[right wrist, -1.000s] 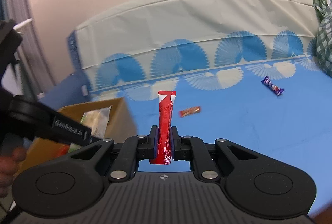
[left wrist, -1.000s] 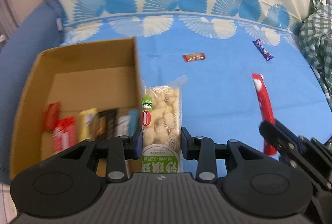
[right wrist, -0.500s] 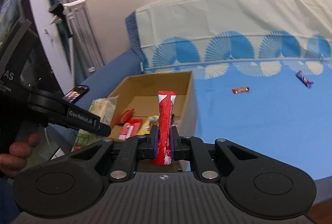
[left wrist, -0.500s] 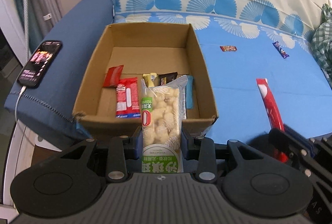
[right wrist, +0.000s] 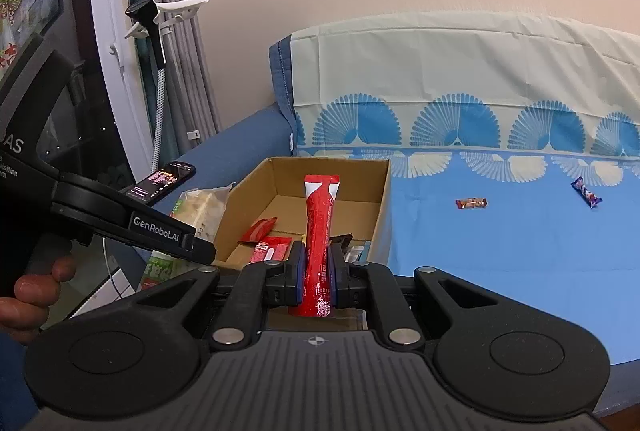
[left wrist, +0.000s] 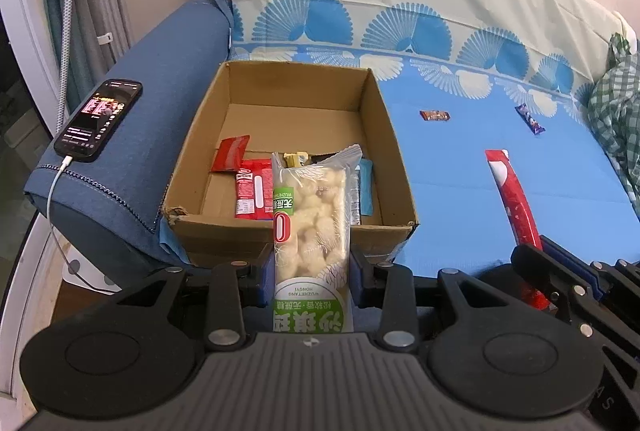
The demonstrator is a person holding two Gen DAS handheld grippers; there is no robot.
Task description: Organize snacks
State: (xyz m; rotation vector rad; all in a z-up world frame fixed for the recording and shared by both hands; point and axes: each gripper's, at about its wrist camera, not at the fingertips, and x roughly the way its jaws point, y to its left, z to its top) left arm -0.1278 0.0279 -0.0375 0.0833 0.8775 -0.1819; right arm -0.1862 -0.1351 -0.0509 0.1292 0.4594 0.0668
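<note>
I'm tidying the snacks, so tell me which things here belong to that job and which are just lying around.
Part of the job:
cardboard box
puffed snack bag in left gripper
red stick pack in right gripper
brown candy bar
purple candy bar

Just lying about:
phone
checked cloth

The left gripper point(left wrist: 312, 273), a black two-finger tool angled downward, is clamped on a clear bag of pale puffed snacks point(left wrist: 310, 219). The right gripper point(right wrist: 316, 273), closer to level, pinches a long red stick packet point(right wrist: 319, 231). A hand point(right wrist: 30, 291) grips the left tool's handle.
</note>
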